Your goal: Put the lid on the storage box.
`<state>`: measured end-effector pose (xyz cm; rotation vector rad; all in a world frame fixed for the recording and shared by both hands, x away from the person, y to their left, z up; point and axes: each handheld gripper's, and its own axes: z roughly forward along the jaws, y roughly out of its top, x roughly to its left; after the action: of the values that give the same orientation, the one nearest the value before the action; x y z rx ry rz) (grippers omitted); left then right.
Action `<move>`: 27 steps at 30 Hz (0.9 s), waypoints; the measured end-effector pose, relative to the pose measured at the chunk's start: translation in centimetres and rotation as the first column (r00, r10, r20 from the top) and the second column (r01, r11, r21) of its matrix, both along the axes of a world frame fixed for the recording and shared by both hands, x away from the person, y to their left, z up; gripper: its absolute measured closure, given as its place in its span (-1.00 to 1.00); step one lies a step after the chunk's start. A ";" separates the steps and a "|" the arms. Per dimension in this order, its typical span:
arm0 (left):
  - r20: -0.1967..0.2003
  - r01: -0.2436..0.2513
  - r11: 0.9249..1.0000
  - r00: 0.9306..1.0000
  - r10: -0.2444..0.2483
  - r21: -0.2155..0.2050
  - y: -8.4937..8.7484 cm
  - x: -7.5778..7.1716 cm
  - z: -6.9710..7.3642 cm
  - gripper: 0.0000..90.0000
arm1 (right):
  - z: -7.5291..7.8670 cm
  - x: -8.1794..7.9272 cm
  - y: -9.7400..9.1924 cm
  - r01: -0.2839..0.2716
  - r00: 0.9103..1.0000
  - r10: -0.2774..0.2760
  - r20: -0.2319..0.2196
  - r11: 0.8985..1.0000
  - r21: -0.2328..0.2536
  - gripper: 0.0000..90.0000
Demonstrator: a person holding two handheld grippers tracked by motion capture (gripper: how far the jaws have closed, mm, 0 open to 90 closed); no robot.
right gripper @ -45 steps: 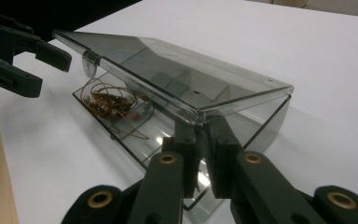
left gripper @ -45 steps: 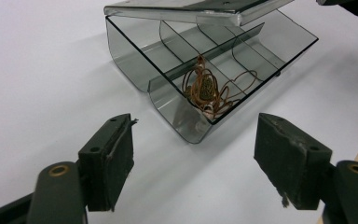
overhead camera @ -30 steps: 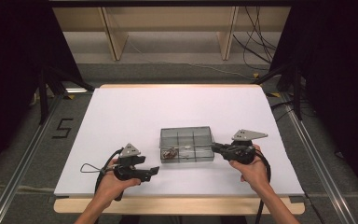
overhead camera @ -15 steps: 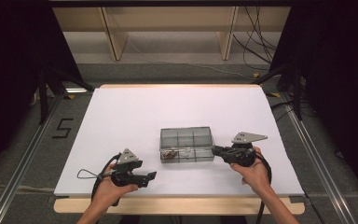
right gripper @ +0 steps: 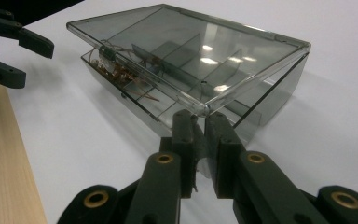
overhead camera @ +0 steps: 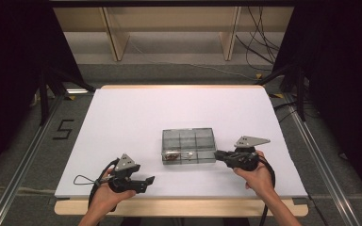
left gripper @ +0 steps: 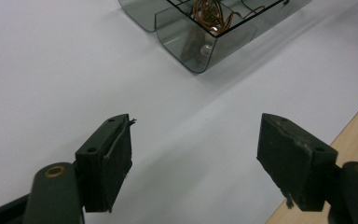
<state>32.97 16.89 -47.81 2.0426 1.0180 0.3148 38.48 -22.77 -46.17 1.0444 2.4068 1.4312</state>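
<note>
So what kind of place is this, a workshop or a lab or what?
Most likely a lab bench set up for recording handling work. A white table stands between black curtains on a metal frame. A person holds two camera-bearing grippers beside a clear compartment box, and loose cables lie on the floor behind.

In the high view, the left gripper point(overhead camera: 147, 181) has drawn back from the clear compartment box point(overhead camera: 188, 146). 1 second ago it lay just left of the box's lower left corner; now it sits lower and further left in the frame, near the table's wooden front edge point(overhead camera: 179, 207), well apart from the box. The hand point(overhead camera: 106, 197) holding it has slid down toward the bottom edge of the frame, with less of the forearm showing.
</note>
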 end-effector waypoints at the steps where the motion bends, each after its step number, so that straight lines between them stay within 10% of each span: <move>1: -0.004 -0.017 1.000 1.000 0.017 -0.003 0.0 0.0 0.0 -0.43 | 0.0 0.0 0.0 0.000 1.000 0.000 -0.006 1.000 -0.005 0.85; 27: -0.022 -0.005 1.000 1.000 0.005 -0.004 -0.1 0.1 -0.5 -0.44 | -0.5 -0.6 0.3 -0.037 0.999 0.034 -0.039 0.997 -0.065 0.82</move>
<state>33.03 16.80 -48.29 2.0447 1.0363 0.2937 37.87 -22.50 -46.63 1.0283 2.4931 1.3456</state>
